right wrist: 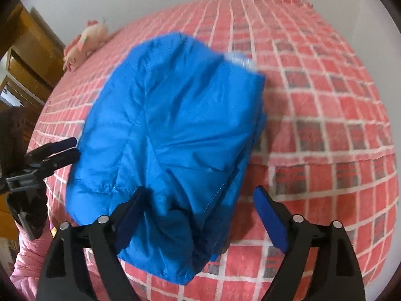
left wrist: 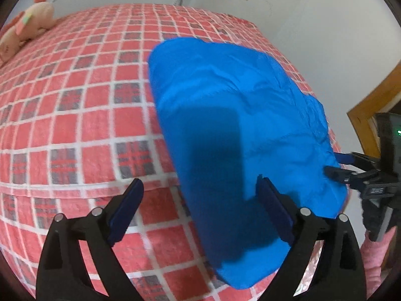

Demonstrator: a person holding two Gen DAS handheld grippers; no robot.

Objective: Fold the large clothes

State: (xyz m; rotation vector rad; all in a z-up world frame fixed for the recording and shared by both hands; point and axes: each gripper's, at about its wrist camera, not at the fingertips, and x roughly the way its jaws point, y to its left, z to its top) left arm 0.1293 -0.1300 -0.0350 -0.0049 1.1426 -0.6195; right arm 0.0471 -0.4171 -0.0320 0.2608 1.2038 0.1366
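A bright blue puffy jacket [left wrist: 233, 115] lies folded into a thick bundle on the red checked bed [left wrist: 75, 125]. It also shows in the right wrist view [right wrist: 170, 130]. My left gripper [left wrist: 200, 198] is open and empty, hovering over the bundle's near left edge. My right gripper [right wrist: 200, 203] is open and empty above the bundle's near end. The right gripper also shows at the right of the left wrist view [left wrist: 338, 164], with its fingers at the jacket's edge. The left gripper shows at the left of the right wrist view [right wrist: 69, 148], beside the jacket.
A pink plush toy [left wrist: 27, 25] lies at the bed's far left corner and also shows in the right wrist view [right wrist: 87, 40]. White walls stand behind the bed. Wooden furniture [right wrist: 30, 57] stands left of the bed. A wooden frame [left wrist: 371, 110] is at the right.
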